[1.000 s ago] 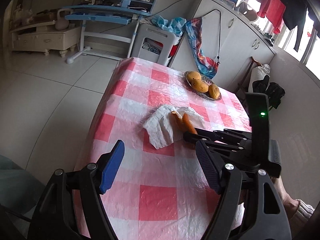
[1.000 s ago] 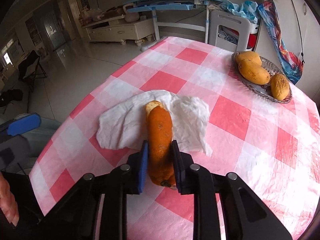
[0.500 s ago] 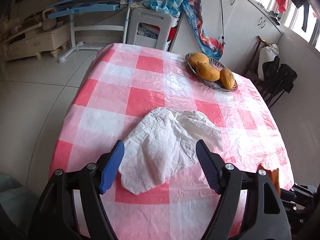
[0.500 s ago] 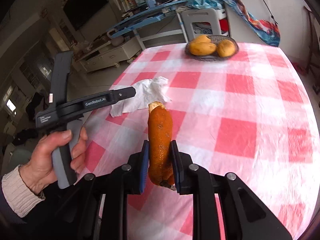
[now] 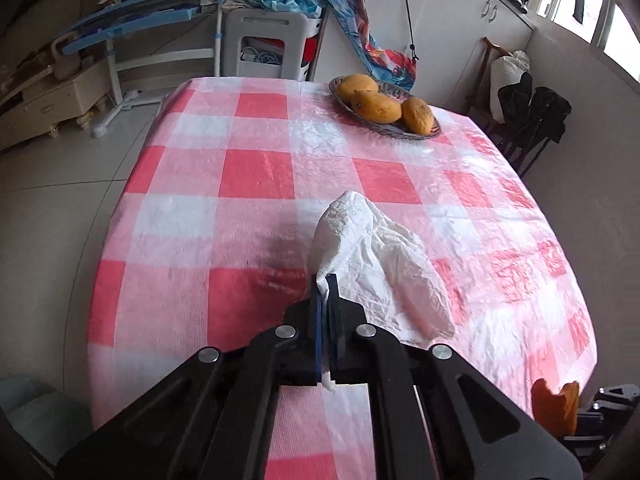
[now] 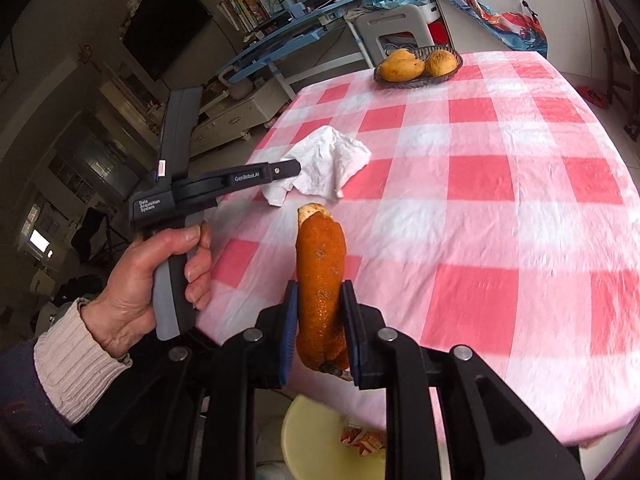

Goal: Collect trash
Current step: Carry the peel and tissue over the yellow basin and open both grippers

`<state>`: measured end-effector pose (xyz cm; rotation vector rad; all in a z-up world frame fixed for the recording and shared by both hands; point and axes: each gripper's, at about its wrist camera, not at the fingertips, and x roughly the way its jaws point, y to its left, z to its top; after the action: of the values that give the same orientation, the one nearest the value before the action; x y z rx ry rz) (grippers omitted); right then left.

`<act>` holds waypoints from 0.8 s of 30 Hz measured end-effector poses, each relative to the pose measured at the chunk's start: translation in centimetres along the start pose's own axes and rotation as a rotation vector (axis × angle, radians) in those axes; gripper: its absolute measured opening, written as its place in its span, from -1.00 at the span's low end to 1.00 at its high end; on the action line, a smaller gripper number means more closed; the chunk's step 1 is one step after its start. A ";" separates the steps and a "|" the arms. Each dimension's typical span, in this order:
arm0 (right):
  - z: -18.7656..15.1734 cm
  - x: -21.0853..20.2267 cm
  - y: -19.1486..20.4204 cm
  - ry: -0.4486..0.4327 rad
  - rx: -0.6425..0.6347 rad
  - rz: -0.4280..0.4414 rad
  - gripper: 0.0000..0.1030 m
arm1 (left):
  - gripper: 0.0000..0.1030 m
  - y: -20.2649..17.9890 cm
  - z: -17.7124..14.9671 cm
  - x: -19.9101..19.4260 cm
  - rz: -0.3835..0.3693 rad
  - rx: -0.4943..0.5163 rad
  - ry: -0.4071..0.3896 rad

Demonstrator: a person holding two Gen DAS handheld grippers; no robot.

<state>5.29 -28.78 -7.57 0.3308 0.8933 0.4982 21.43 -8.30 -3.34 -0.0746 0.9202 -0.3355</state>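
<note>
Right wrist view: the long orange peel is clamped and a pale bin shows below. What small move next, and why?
Probably carry the long orange peel a little back over the pale yellow bin and open the right tool. The peel already hangs past the edge of the pink checked tablecloth, with the bin partly beneath it and wrapper scraps inside.

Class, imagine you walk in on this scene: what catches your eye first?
The orange peel clamped in the right gripper at the table's near edge. Then the white tissue pinched by the left gripper on the checked tablecloth, with the mango bowl at the far end.
</note>
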 end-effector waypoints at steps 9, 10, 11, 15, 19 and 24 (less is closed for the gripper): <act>-8.1 -1.4 3.9 0.129 -0.079 -0.036 -0.57 | -0.94 -1.4 -9.2 -10.0 -0.056 -0.058 -0.043; -9.0 -1.1 4.1 0.158 -0.081 -0.047 -0.57 | -0.94 -1.6 -10.2 -10.8 -0.061 -0.062 -0.045; -9.8 -0.7 4.2 0.191 -0.080 -0.056 -0.52 | -0.94 -1.9 -11.1 -11.5 -0.066 -0.061 -0.045; -10.9 -1.6 4.8 0.168 -0.062 -0.085 -0.35 | -0.94 -2.8 -14.1 -13.8 -0.085 -0.059 -0.040; -10.8 -4.6 5.2 0.003 -0.057 -0.093 -0.05 | -0.94 -3.7 -16.3 -15.0 -0.091 -0.031 -0.015; -10.8 -7.3 5.1 -0.167 -0.025 -0.102 0.22 | -0.94 -5.8 -18.3 -15.5 -0.076 0.063 0.041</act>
<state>-8.64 -27.72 -6.67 0.2977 0.7376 0.3818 -3.20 -7.47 -1.33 -0.0451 0.9487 -0.4375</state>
